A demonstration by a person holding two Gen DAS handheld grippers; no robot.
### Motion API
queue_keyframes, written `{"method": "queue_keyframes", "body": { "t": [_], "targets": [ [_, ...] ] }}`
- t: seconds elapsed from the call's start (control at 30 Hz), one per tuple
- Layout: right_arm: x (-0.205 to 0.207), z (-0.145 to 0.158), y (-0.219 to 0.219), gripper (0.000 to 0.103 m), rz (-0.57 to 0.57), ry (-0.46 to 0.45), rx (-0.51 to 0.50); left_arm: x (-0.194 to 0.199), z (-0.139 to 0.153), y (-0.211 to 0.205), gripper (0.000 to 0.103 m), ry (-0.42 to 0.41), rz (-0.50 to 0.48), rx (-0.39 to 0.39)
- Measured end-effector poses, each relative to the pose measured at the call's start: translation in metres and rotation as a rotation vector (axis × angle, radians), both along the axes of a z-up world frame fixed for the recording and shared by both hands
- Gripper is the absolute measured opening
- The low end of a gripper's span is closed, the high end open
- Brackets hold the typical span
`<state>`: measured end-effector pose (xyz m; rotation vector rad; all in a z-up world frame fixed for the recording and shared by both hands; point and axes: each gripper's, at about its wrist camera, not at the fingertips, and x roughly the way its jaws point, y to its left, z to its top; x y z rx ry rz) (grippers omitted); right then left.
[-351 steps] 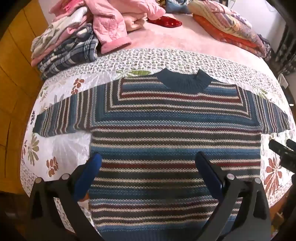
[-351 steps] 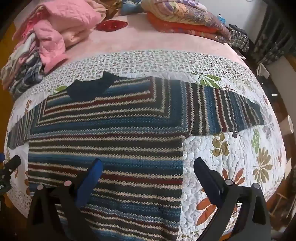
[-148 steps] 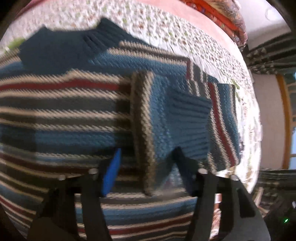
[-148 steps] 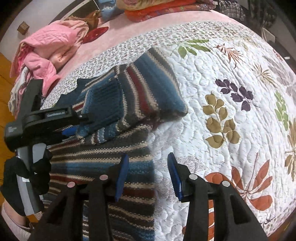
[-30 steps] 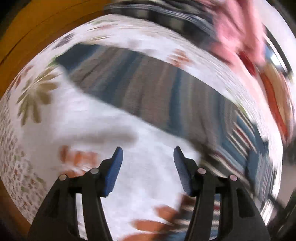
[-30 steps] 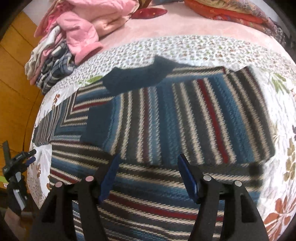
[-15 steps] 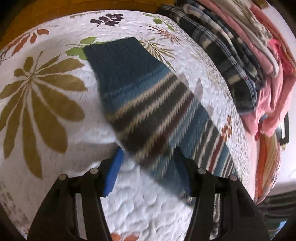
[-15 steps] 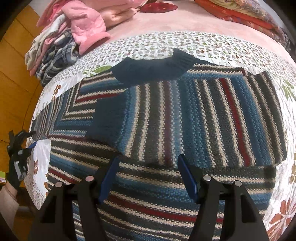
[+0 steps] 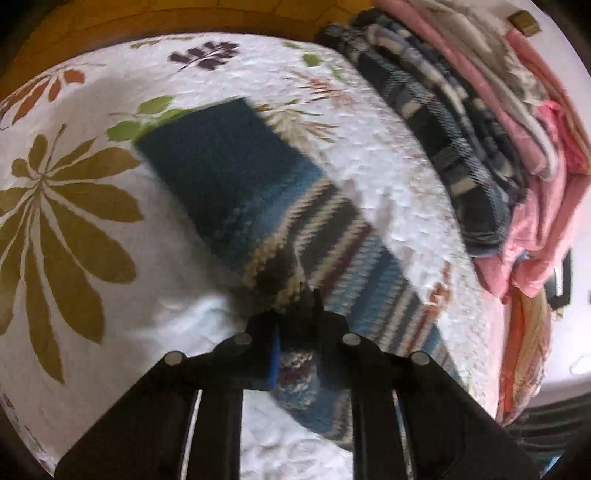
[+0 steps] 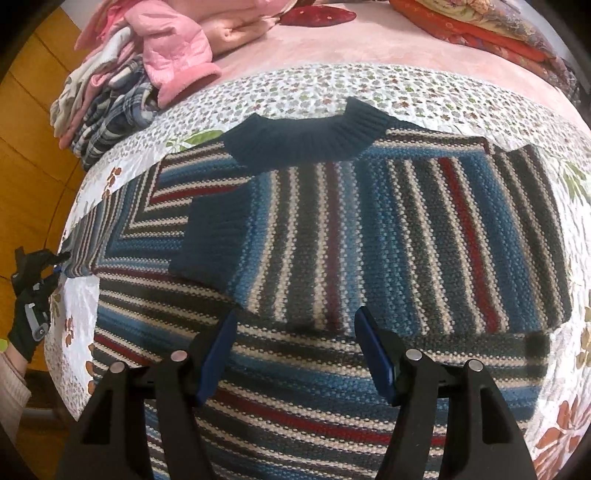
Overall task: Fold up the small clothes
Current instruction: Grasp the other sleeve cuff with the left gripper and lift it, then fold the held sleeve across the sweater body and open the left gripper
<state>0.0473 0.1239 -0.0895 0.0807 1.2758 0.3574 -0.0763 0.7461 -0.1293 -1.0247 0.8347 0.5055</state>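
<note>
Sweater: one striped knit sweater [image 10: 332,258] lies flat on the bed's floral quilt [image 10: 332,85], dark blue collar [image 10: 306,144] at the far side.
Sleeves: two; one is folded across the sweater's chest with its dark cuff [image 10: 210,236] below the collar; the other sleeve [image 9: 295,236] lies stretched out on the quilt at the sweater's left side.
Left claw: the left claw [image 9: 295,332] is pinched tight on the stretched sleeve's edge, partway along from its cuff; knit bunches between the fingers.
Right claw: the right claw [image 10: 295,354] hovers over the sweater's body below the folded sleeve, fingers spread wide, gripping nothing.
Hand: one gloved hand [image 10: 29,306] holds the left tool beside the sweater's left sleeve.
Piles: two; a clothes pile [image 10: 140,66] of pink and plaid beyond the sweater's left shoulder, folded bedding [image 10: 480,26] beyond its right.
</note>
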Motion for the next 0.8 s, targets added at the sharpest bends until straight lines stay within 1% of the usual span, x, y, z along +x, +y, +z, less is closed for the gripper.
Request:
{"method": "queue_keyframes", "body": {
  "t": [0.17, 0.23, 0.33, 0.4, 0.5, 0.57, 0.67, 0.8],
  "targets": [
    [0.0, 0.0, -0.011, 0.066, -0.016, 0.003, 0.004, 0.008, 0.026, -0.033, 0.012, -0.058, -0.084, 0.036],
    [0.0, 0.0, -0.016, 0.066, -0.022, 0.002, 0.006, 0.01, 0.04, -0.057, 0.011, -0.101, -0.134, 0.04],
    [0.0, 0.0, -0.021, 0.066, -0.034, 0.003, 0.011, 0.011, 0.053, -0.089, 0.011, -0.147, -0.195, 0.025],
    [0.001, 0.001, -0.025, 0.066, -0.04, 0.002, 0.014, 0.015, 0.064, -0.122, 0.011, -0.177, -0.265, 0.028],
    [0.001, 0.003, -0.029, 0.066, -0.04, -0.003, 0.016, 0.019, 0.072, -0.159, 0.011, -0.208, -0.335, 0.022],
    [0.0, 0.004, -0.031, 0.066, -0.04, -0.007, 0.017, 0.024, 0.075, -0.187, 0.011, -0.229, -0.379, -0.004],
    [-0.001, 0.006, -0.035, 0.066, -0.043, -0.01, 0.019, 0.032, 0.077, -0.22, 0.011, -0.256, -0.42, -0.035],
    [-0.005, 0.006, -0.041, 0.066, -0.051, -0.012, 0.02, 0.042, 0.079, -0.26, 0.011, -0.283, -0.455, -0.042]
  ]
}}
